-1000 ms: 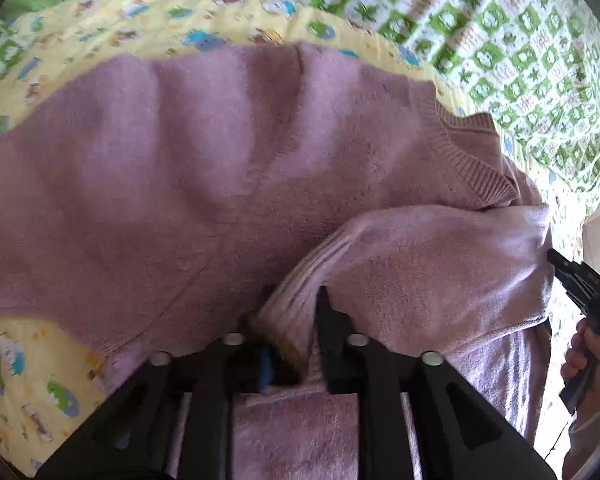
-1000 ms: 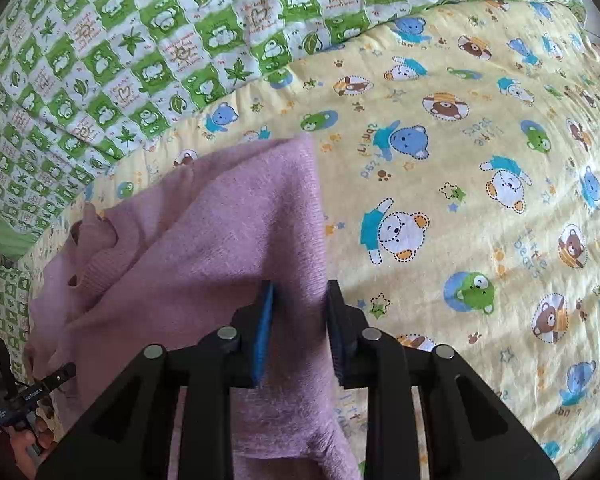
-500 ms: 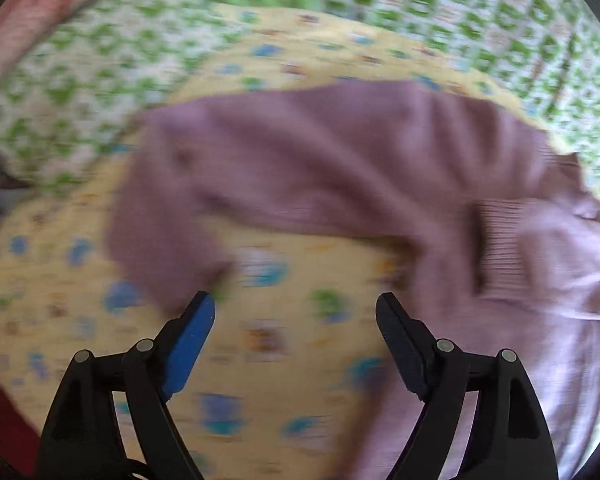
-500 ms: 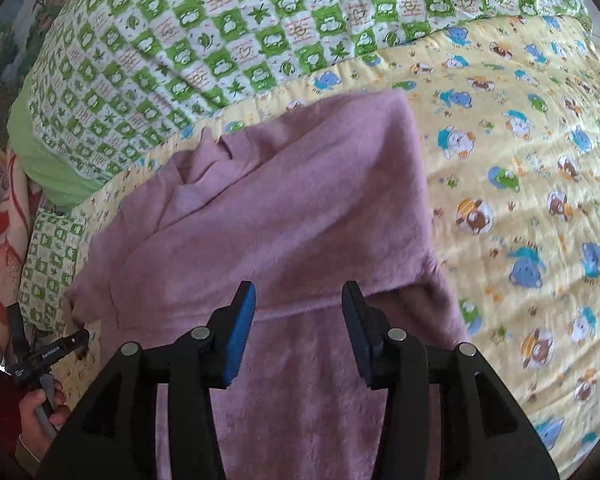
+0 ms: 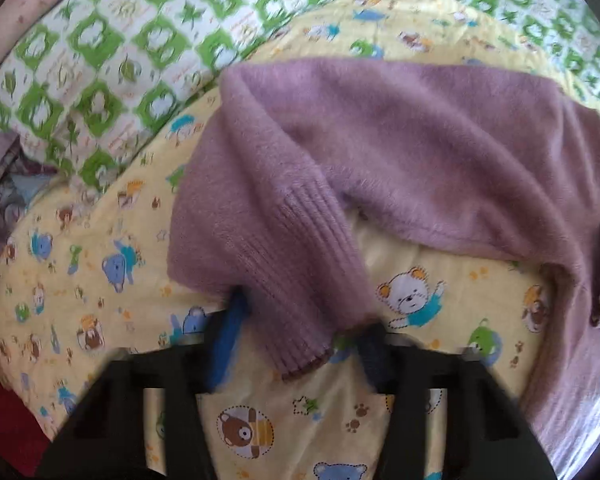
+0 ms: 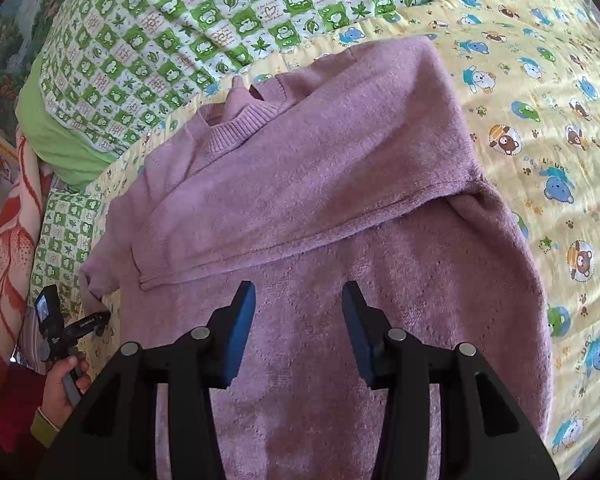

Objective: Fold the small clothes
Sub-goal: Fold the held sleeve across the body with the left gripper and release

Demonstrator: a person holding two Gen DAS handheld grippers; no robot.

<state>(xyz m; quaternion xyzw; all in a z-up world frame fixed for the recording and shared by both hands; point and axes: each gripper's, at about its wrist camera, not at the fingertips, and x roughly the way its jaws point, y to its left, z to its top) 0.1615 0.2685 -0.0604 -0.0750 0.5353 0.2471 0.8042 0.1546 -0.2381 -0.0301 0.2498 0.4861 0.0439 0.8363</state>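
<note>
- Bed: yellow bear-print sheet [image 6: 548, 128] underneath, green/white check quilt [image 6: 204, 24] beyond it at the far edge.
- Sweater [image 6: 340, 208], mauve knit, lies flat on the sheet, collar toward the quilt. One sleeve is folded across the chest w/ its edge running diagonally; body spreads under the R tongs.
- Other sleeve [image 5: 268, 216] seen from L cam: sticks out off the body over the sheet, ribbed cuff nearest the cam.
- L tongs [image 5: 300, 320]: jaws apart roughly a cuff's width, cuff sits between them. Blurred; can't tell if they pinch it or just straddle it.
- R tongs [image 6: 298, 320]: jaws wide apart, holding nothing, over the lower body of the sweater; can't tell if tips touch the fabric.
- Hand [image 6: 62, 384] at bottom-left of R cam, gripping the L tongs' handle.
</note>
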